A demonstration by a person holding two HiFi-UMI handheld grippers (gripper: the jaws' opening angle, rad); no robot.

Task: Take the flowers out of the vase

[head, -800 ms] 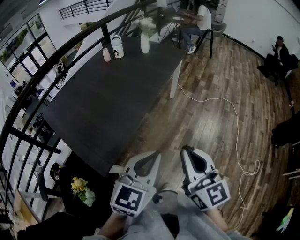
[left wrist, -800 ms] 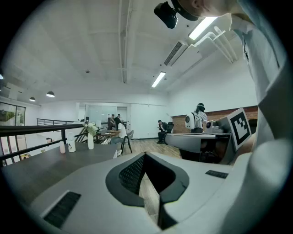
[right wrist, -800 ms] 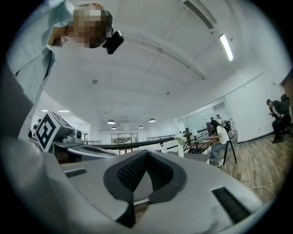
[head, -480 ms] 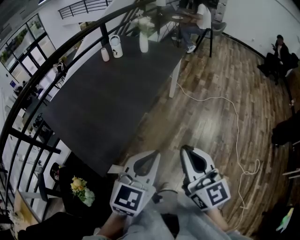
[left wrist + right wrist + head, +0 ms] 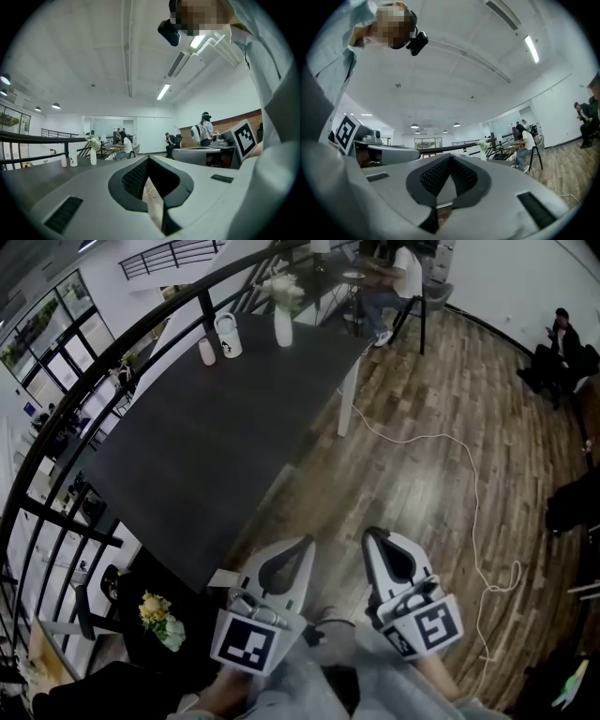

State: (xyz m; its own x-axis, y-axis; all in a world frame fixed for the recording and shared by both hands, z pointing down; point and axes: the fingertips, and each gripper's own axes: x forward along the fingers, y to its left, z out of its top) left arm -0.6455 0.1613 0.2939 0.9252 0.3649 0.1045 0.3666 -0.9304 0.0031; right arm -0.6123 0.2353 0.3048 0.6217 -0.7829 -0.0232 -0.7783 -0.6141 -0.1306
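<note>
Plainly both tools are empty: the left gripper (image 5: 304, 546) and right gripper (image 5: 369, 536) have their jaws pressed together, well short of the table (image 5: 206, 446). I'd close in first, open one gripper, then pinch the stems low. The flowers (image 5: 283, 289) stand in the white vase (image 5: 283, 331) at the far end, beside a mug (image 5: 228, 336) and a small bottle (image 5: 207, 352) — contents unseen.

Dark table (image 5: 206, 456) top bare up to vase (image 5: 283, 329); mug (image 5: 228, 336), bottle (image 5: 207, 352) left of it.

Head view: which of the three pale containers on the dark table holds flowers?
The tall white vase, rightmost; the white handled jug and small pinkish bottle hold none.
</note>
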